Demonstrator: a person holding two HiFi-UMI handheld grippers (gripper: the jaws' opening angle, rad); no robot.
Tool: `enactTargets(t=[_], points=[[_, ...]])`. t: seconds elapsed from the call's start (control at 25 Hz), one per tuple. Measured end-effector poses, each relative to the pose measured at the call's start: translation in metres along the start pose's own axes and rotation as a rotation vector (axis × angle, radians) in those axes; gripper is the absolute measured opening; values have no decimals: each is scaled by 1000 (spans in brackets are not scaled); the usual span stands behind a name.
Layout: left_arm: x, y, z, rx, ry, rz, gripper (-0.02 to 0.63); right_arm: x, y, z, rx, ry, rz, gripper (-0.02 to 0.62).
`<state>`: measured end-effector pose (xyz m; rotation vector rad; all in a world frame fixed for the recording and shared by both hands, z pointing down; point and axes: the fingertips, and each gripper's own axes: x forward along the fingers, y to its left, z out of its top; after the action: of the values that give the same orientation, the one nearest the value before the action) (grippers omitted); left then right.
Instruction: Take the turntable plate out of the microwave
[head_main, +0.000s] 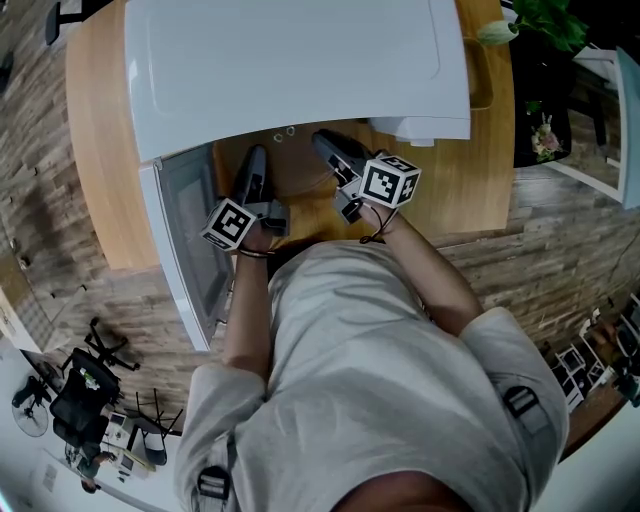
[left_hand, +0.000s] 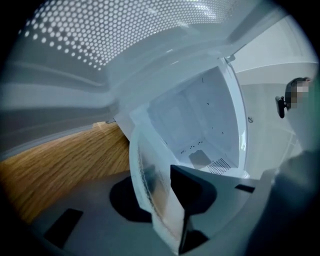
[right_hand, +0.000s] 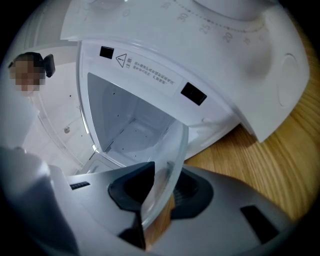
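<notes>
**Tool state.** The left gripper (left_hand: 162, 200) is closed partway onto the left rim of the turntable plate (left_hand: 150, 170), with the glass edge seated between its dark pads. The right gripper (right_hand: 160, 192) is closed in the same manner on the opposite rim. No other item is held by either tool.

**Position of the plate.** The plate is carried between the two grippers just in front of the opening of the microwave (head_main: 300, 60), above the wooden table (head_main: 480, 180). The cavity (left_hand: 200, 115) behind it is seen to be empty, and the door (head_main: 190, 230) is swung open to the left. In the head view the clear glass can hardly be made out.

**Handling properties (judged, not measured).**
- The plate is to be treated as rigid, fairly heavy for its thickness, and brittle.
- Smooth glass is expected to slip against the pads, so the grip should be kept on the raised rim, at two opposed points.
- Both sides should be kept level with each other, since twisting may lever the rim out of one grip.
- Contact with the door frame and the table edge is to be avoided.
</notes>
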<state>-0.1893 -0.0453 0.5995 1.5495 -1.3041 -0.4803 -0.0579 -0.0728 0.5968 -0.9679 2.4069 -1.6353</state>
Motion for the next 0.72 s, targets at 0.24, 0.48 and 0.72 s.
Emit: enactTargets(t=[0.24, 0.48, 0.72], points=[[-9, 1, -4, 52, 15, 14, 121, -9, -2, -12, 30, 13, -10, 100], [-17, -1, -10, 55, 23, 14, 121, -15, 1, -17, 32, 17, -9, 100], [-24, -6, -20, 56, 33, 7, 121, -25, 2, -22, 27, 20, -8, 101]])
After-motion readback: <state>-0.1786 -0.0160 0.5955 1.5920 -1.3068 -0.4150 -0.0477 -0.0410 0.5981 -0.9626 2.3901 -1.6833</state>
